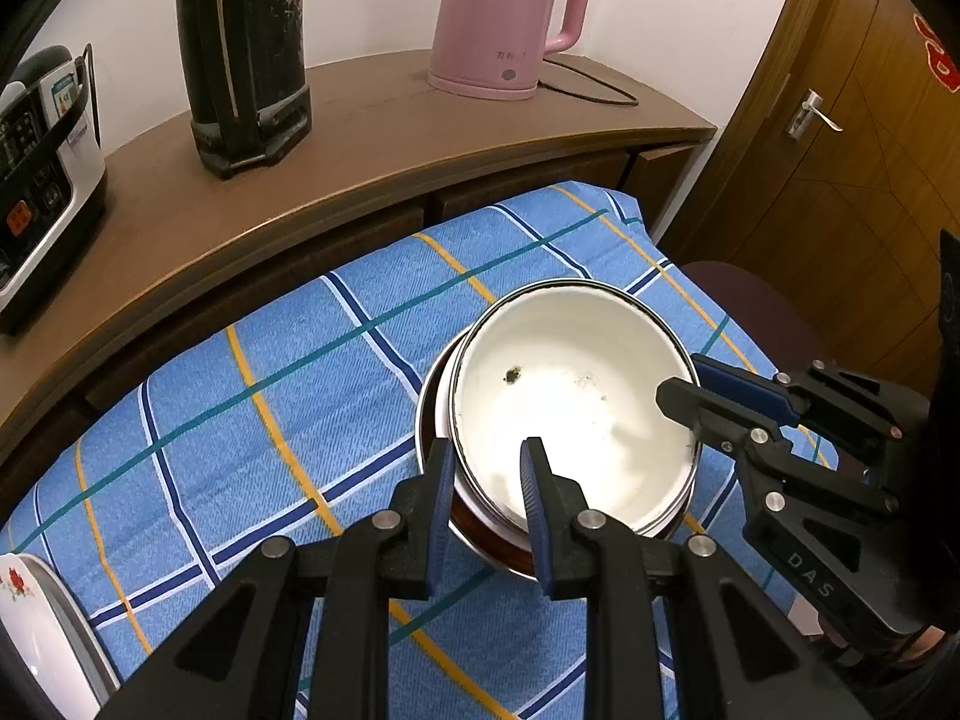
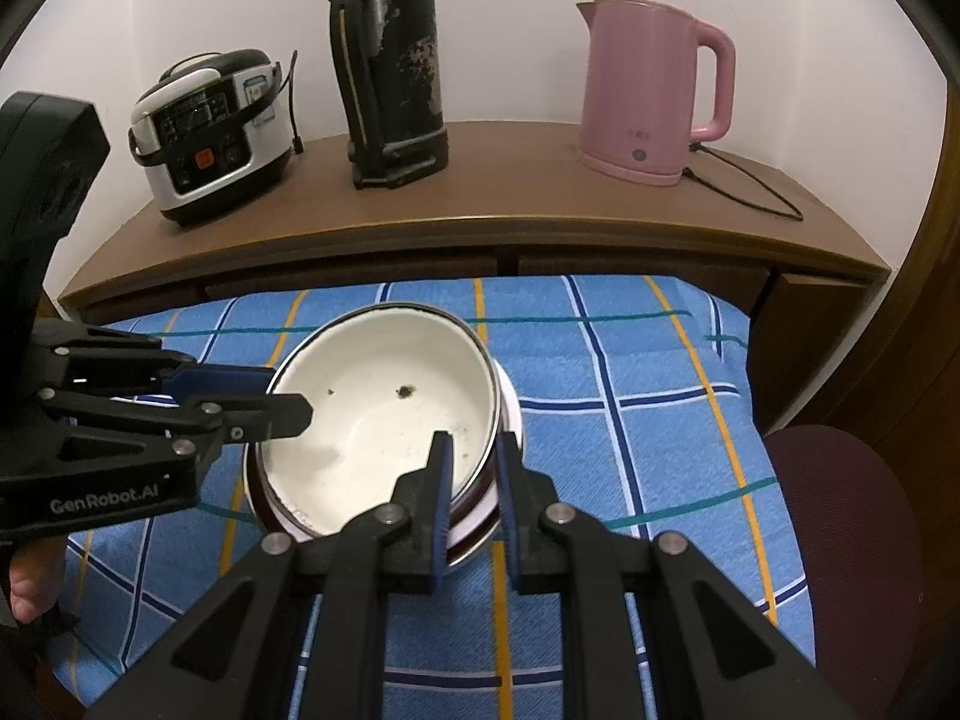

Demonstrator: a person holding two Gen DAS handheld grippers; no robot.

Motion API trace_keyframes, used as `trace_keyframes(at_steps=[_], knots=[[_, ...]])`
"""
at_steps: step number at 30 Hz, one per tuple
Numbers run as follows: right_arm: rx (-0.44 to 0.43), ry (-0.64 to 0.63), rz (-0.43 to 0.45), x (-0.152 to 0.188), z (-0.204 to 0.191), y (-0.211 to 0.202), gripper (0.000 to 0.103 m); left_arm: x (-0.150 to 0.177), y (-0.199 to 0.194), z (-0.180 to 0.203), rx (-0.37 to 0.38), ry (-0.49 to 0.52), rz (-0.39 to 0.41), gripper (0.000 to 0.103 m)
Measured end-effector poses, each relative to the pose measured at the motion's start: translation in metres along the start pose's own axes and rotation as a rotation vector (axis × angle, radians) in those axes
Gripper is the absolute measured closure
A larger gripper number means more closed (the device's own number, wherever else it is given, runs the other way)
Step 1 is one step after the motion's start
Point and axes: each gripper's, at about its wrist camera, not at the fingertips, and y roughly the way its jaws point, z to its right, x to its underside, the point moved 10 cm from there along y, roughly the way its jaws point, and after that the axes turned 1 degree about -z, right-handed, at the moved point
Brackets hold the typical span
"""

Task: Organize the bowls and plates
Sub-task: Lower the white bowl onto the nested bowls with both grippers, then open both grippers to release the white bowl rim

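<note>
A white enamel bowl with dark specks sits on top of a small stack of dishes on a blue checked cloth. My left gripper straddles the bowl's left rim, one finger inside and one outside, shut on it. On the opposite rim my right gripper is shut the same way. A white plate with a red flower lies at the cloth's left edge.
Behind the cloth runs a brown sideboard with a rice cooker, a worn black flask and a pink kettle with its cord. A maroon chair seat and a wooden door stand to the right.
</note>
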Motion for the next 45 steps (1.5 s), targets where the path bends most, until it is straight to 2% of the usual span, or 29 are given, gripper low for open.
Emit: trace_keyframes(at_steps=[45], knots=[[-0.025,0.002,0.002,0.0021,-0.0043,0.0002,0.086,-0.0001,-0.0005,0.0,0.005,0.016,-0.008,0.078]])
